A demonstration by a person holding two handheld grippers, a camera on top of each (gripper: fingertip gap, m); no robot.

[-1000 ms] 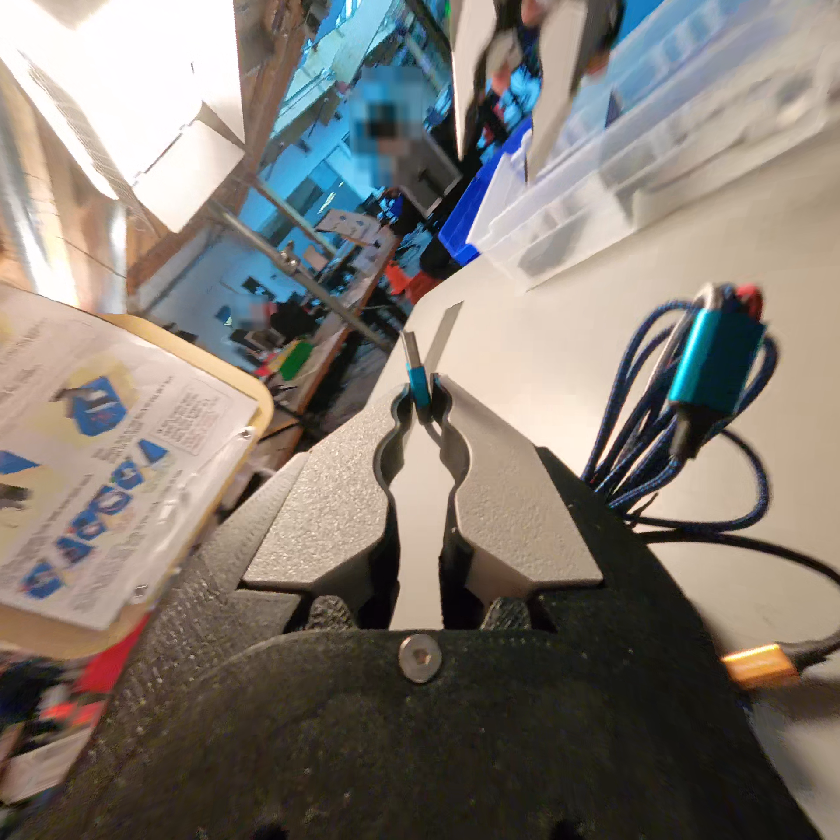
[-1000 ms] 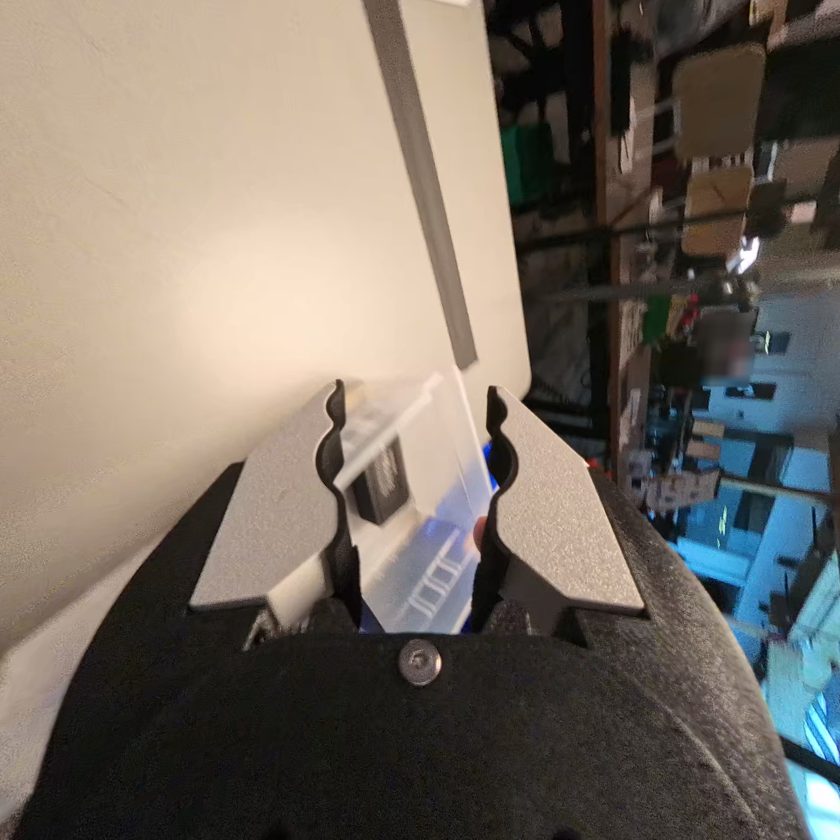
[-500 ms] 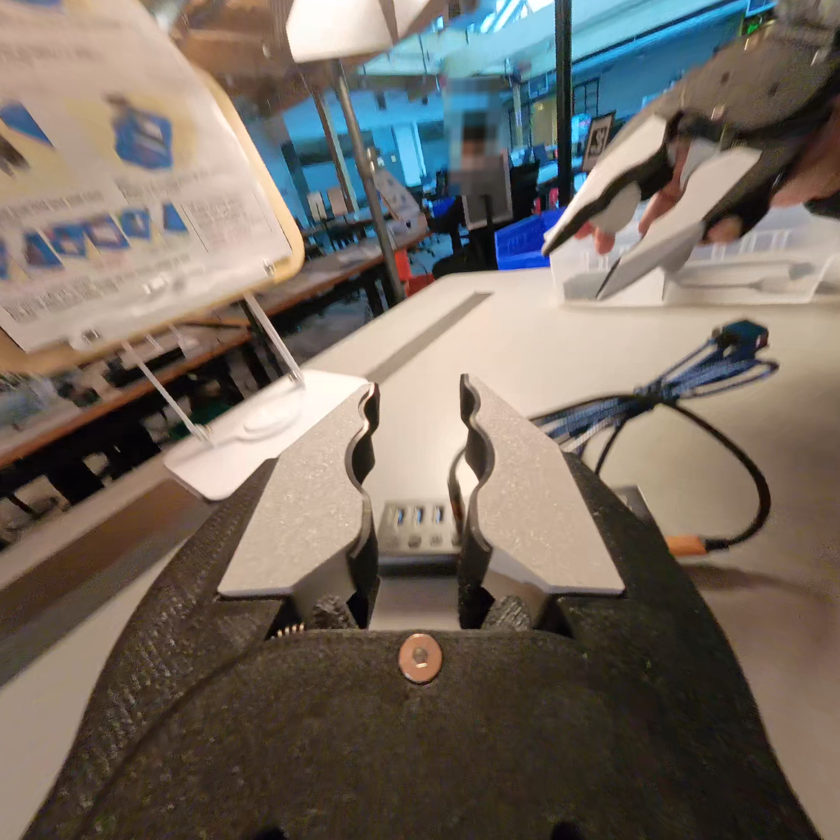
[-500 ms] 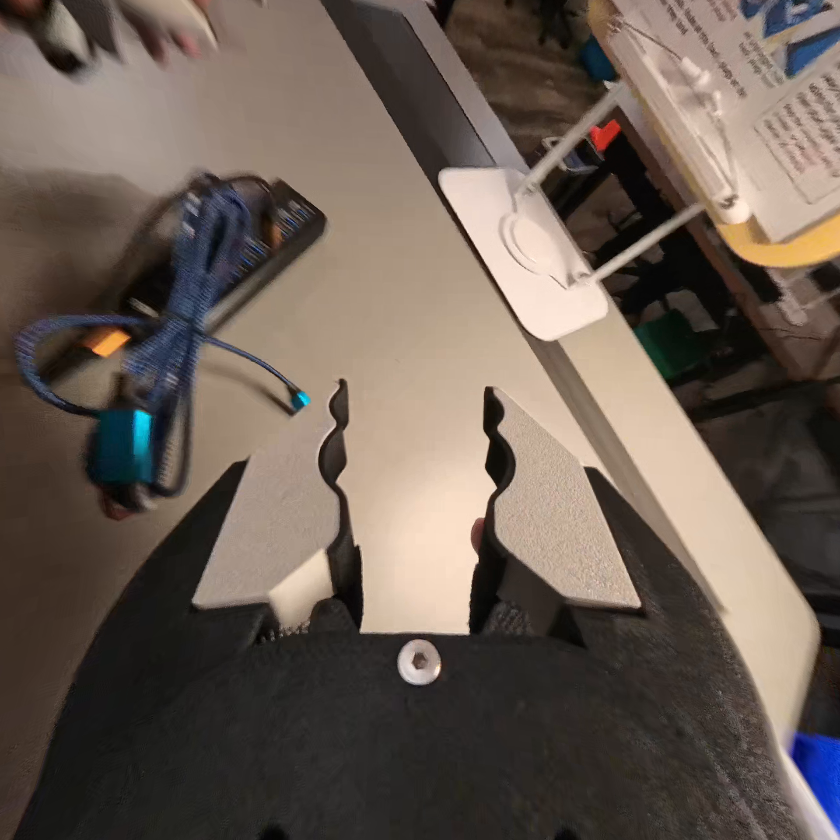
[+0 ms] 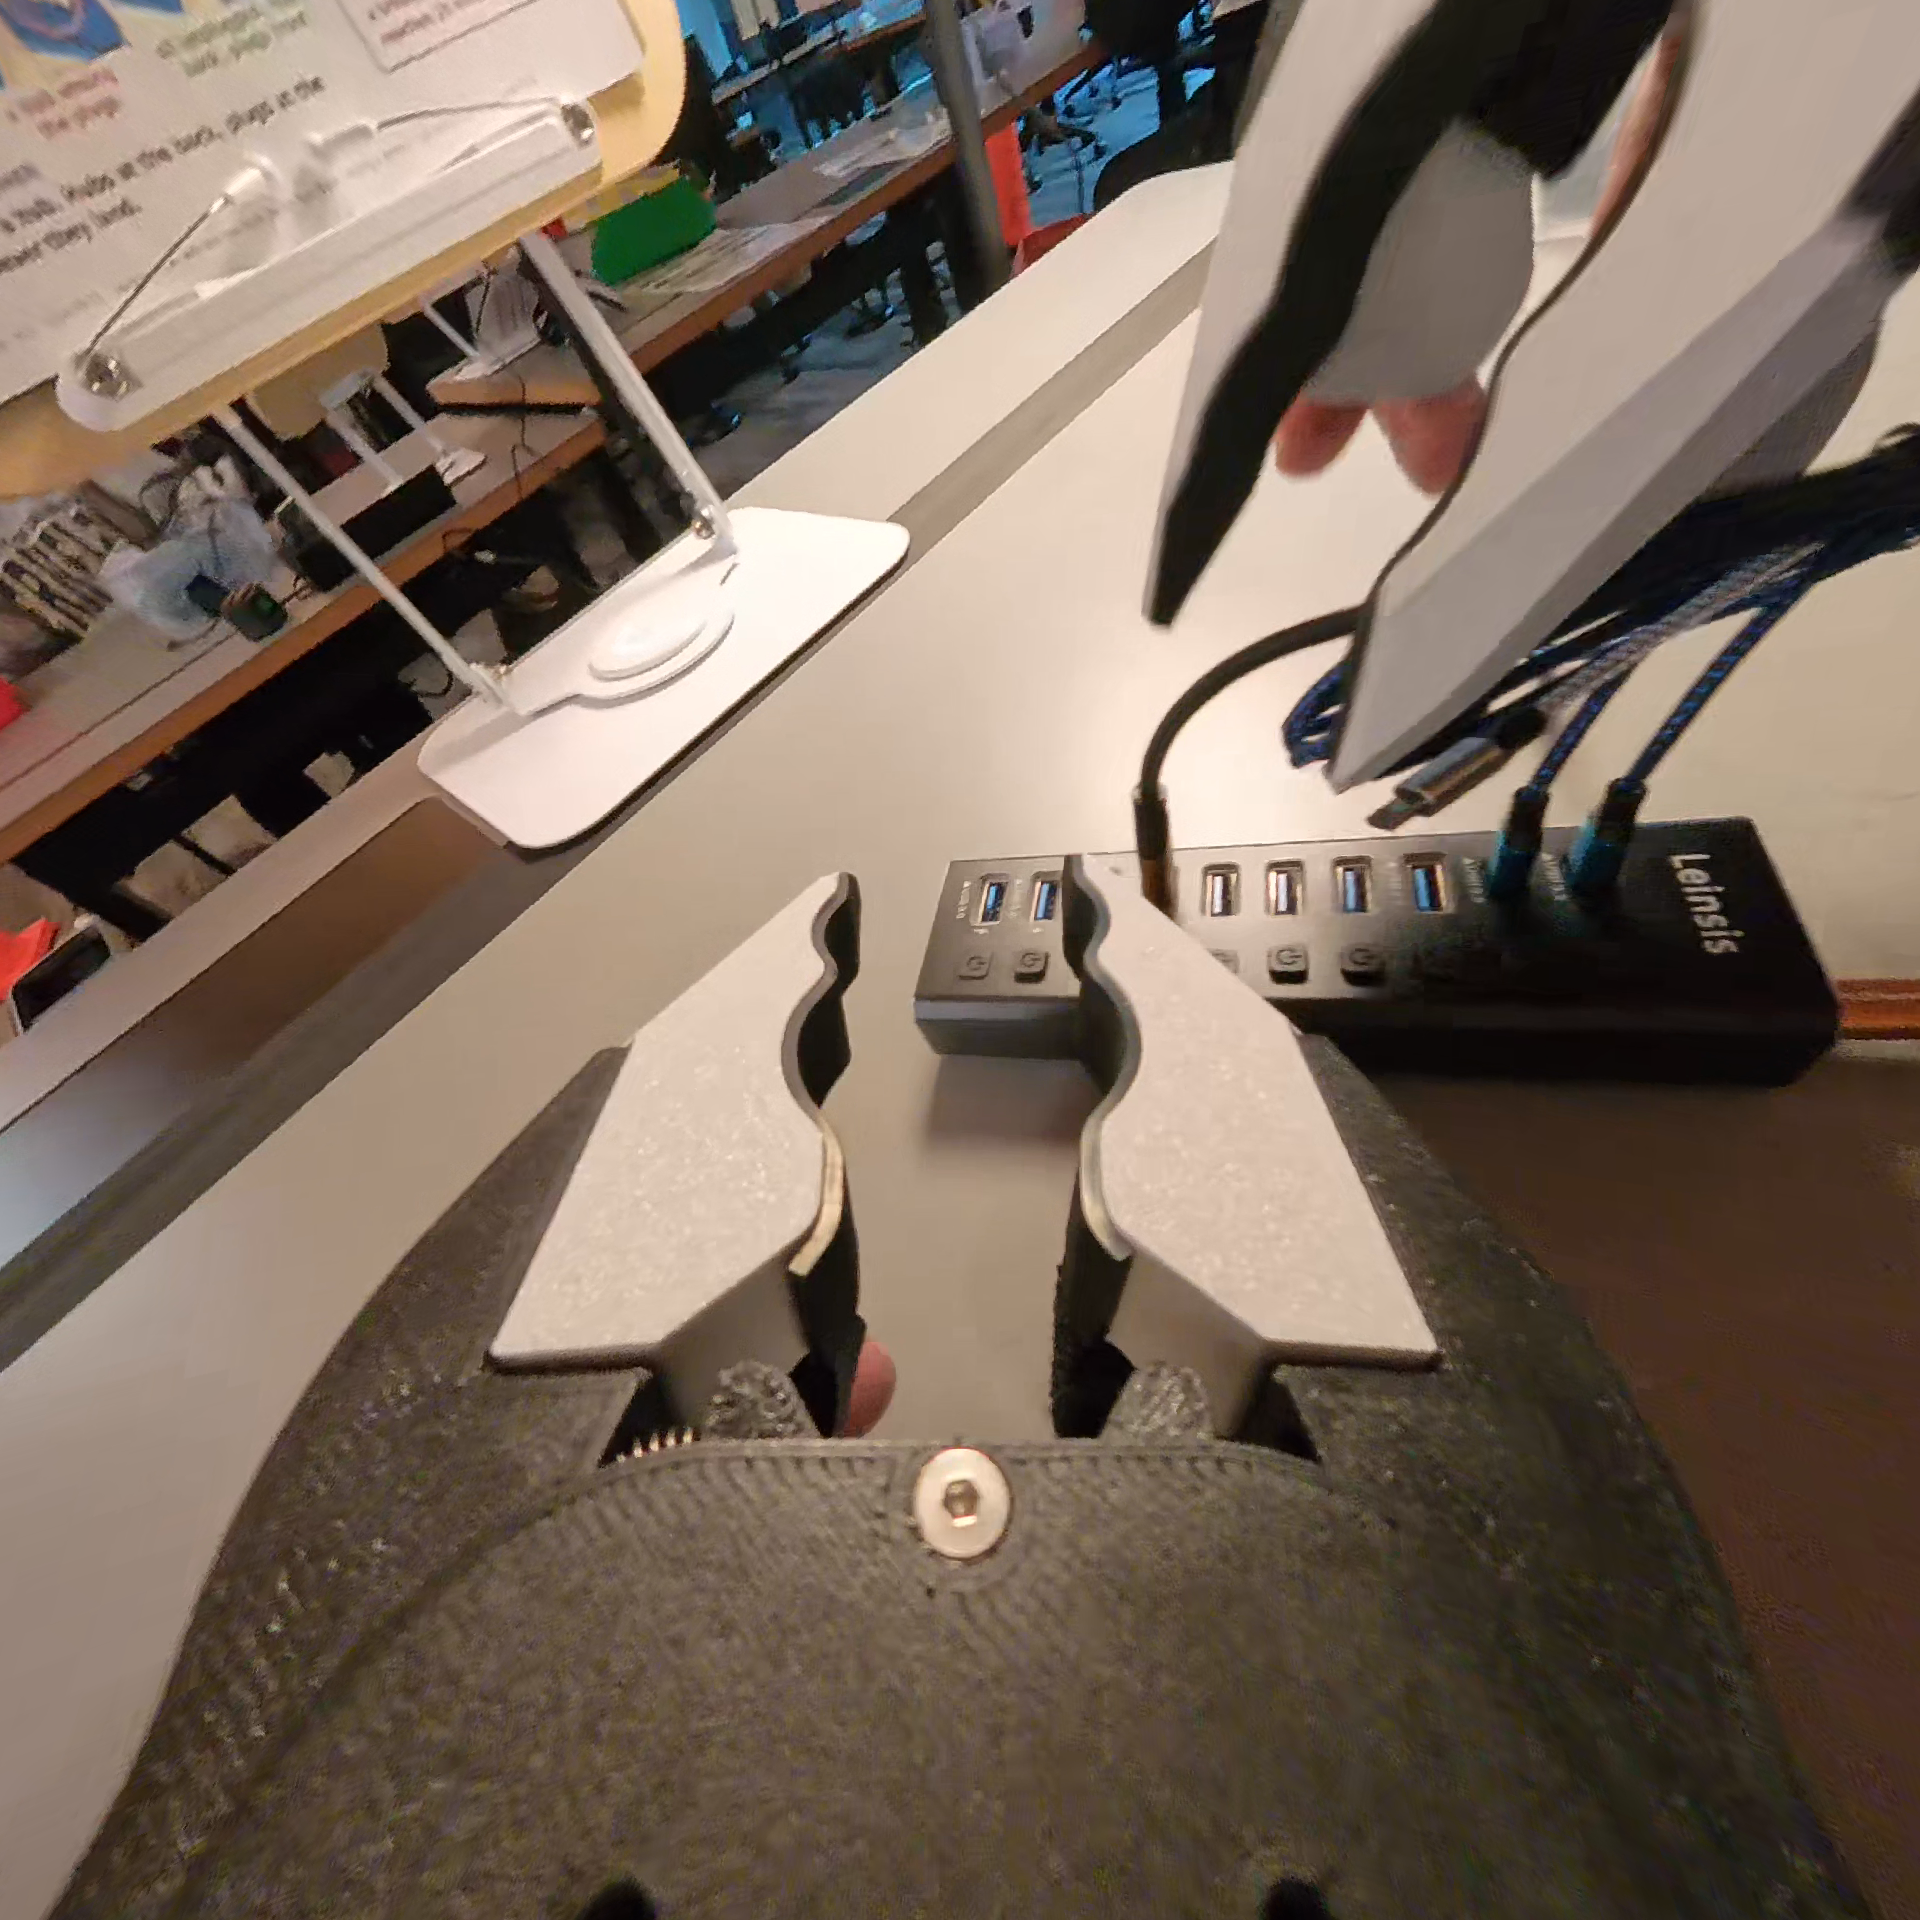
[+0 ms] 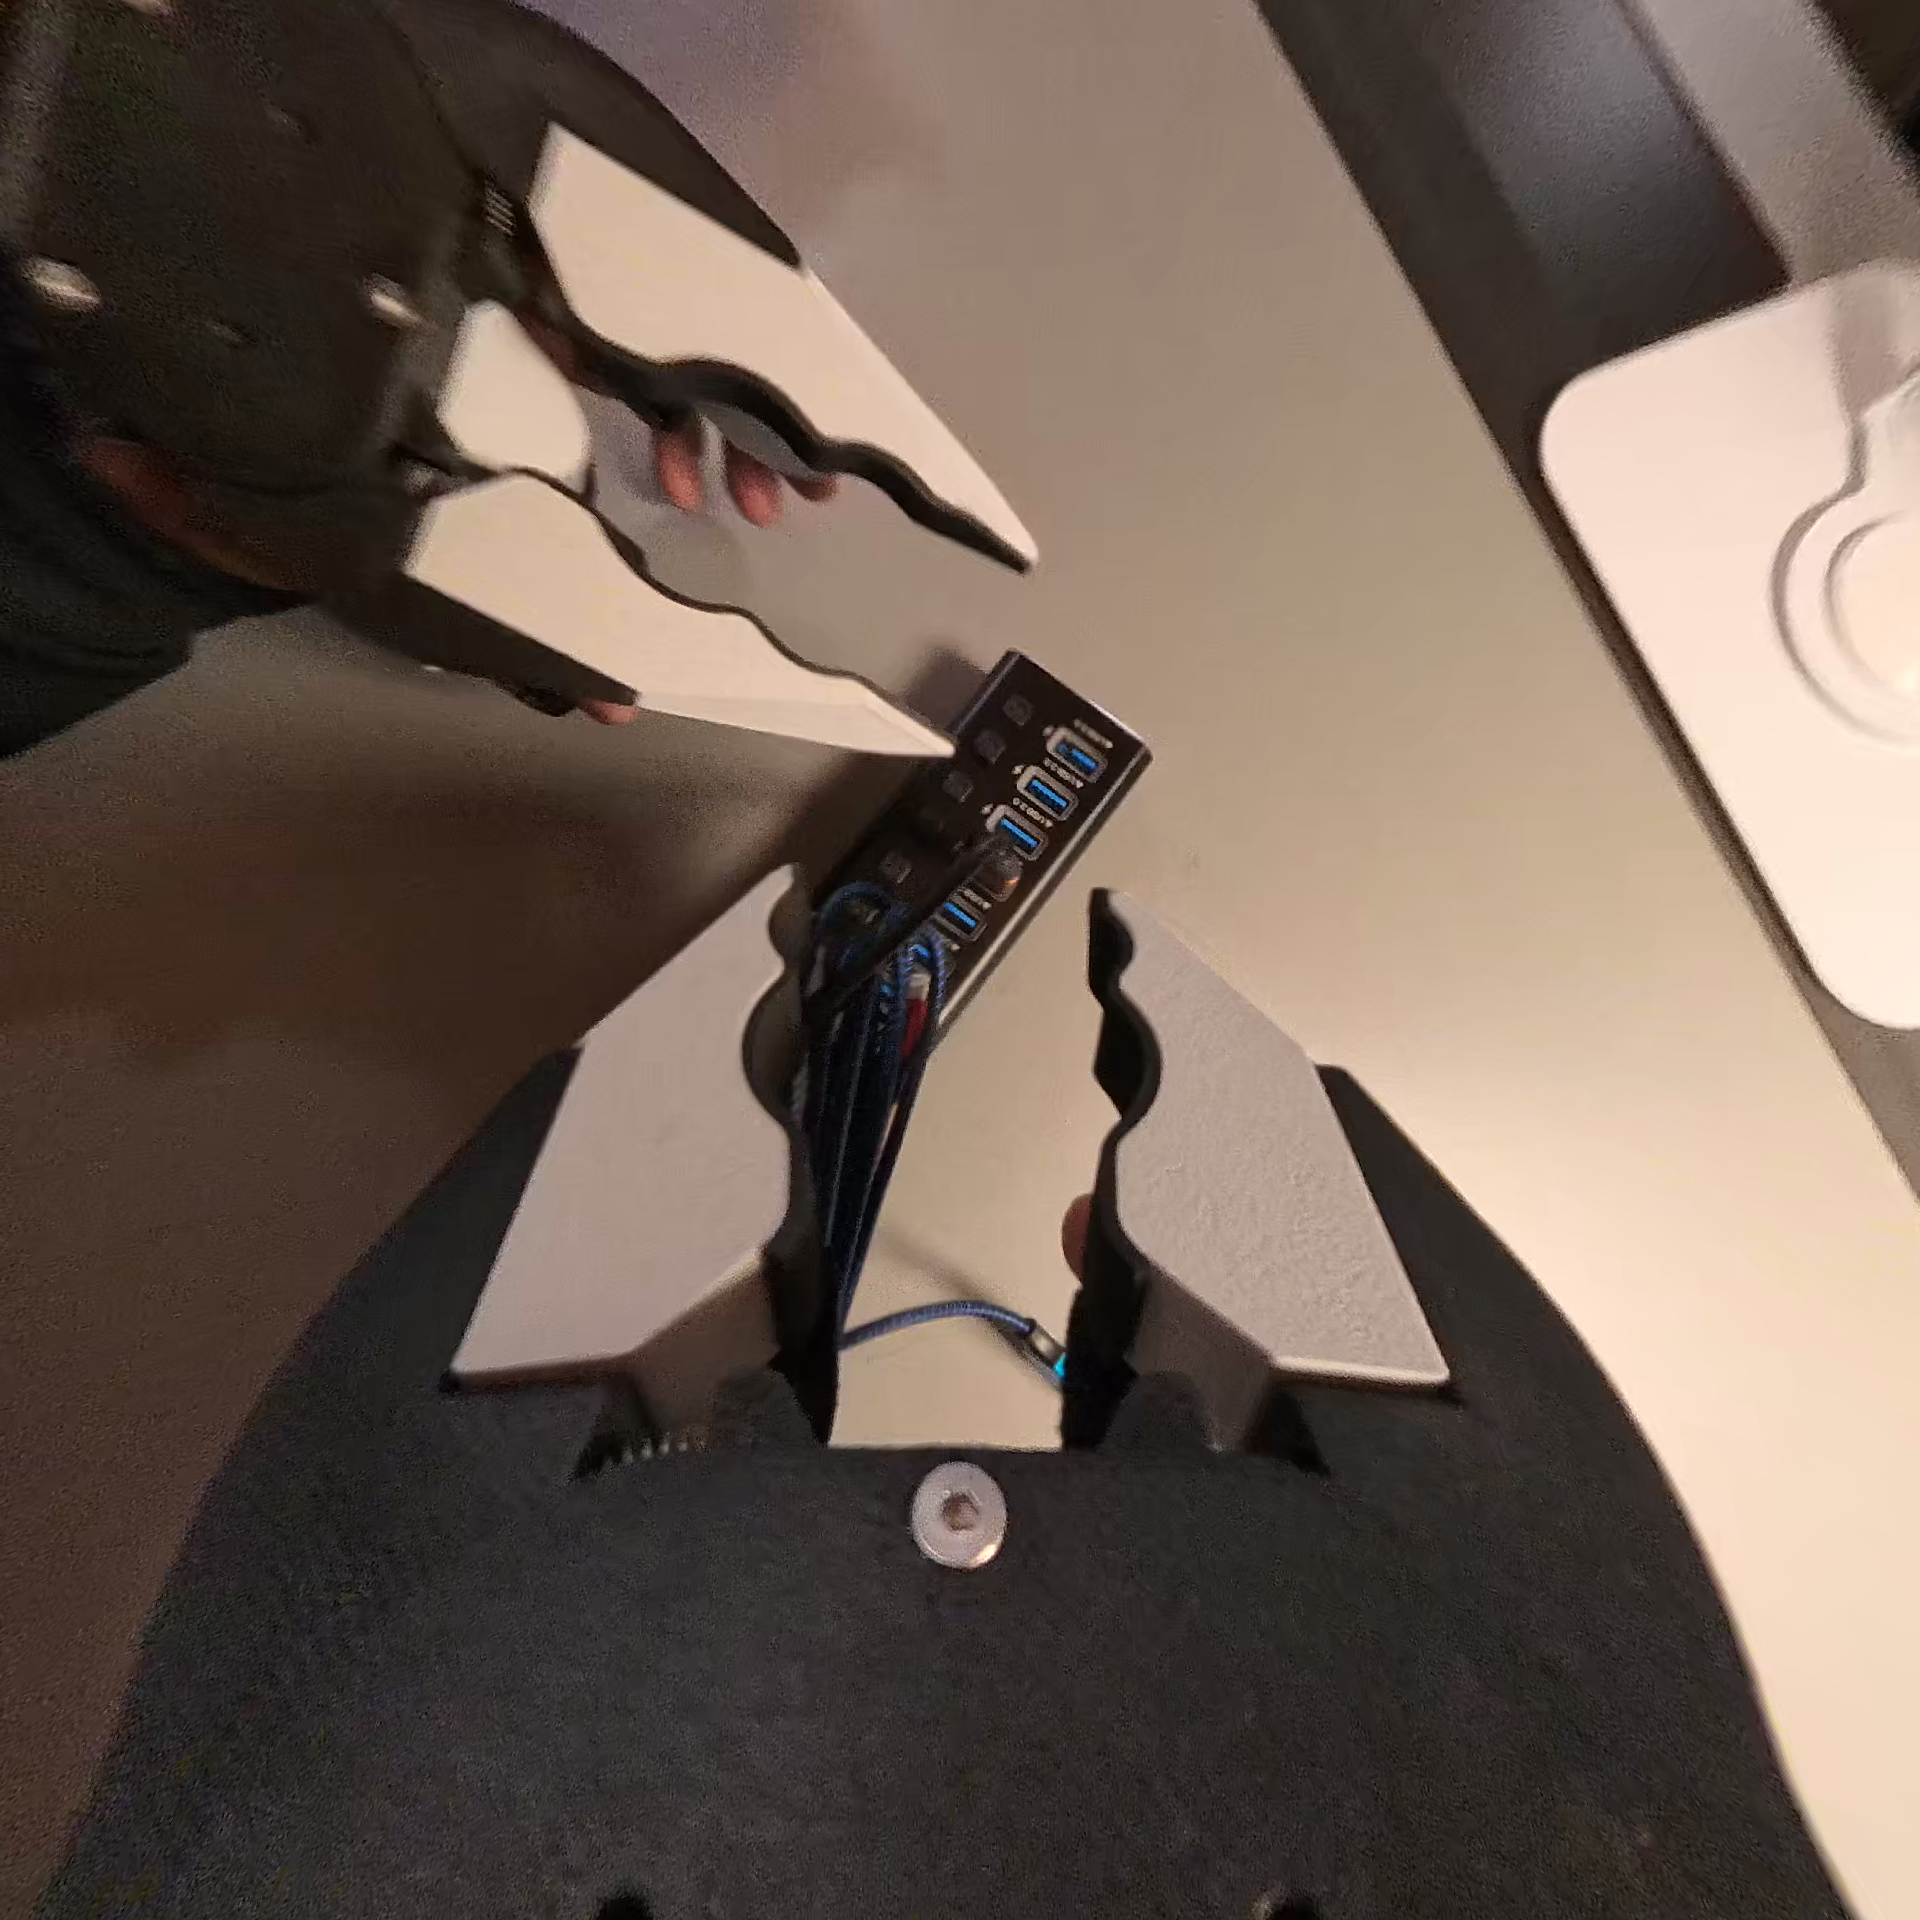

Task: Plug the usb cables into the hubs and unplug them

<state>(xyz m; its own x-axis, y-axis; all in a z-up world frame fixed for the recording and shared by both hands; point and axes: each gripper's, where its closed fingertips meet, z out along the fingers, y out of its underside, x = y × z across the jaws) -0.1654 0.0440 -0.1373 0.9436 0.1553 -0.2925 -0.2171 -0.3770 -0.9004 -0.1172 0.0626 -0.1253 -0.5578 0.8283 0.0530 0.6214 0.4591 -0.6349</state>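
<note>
Directly ahead of the left tool (image 5: 961, 914), a black USB hub (image 5: 1558, 987) lies flat on the pale bench (image 5: 987, 644), its near end framed between the tool's fingertips without contact. The left tool stands moderately wide and holds nothing. The hub carries a row of blue-tongued ports with a round button below each. White lettering marks its far end; the wording is not reproduced here.

Left wrist view only:
- Two blue braided cables (image 5: 1621, 707) are seated in ports near the lettered end.
- A black cable (image 5: 1205, 707) with a bronze plug is seated nearer the tool.
- A loose metallic plug (image 5: 1455, 779) hangs just above the hub.
- A white stand (image 5: 665, 665) left of the tool carries a printed sheet (image 5: 187, 135); its text is partly legible but is not given.

Right wrist view only:
- The right tool (image 6: 940, 914) is spread wide, with a bundle of blue cables running up between its fingers against the left one; a grip cannot be confirmed.
- A loose blue-tipped plug (image 6: 1039, 1351) lies on the bench near the tool's base.
- Small markings beside the ports are too small to read.
</note>
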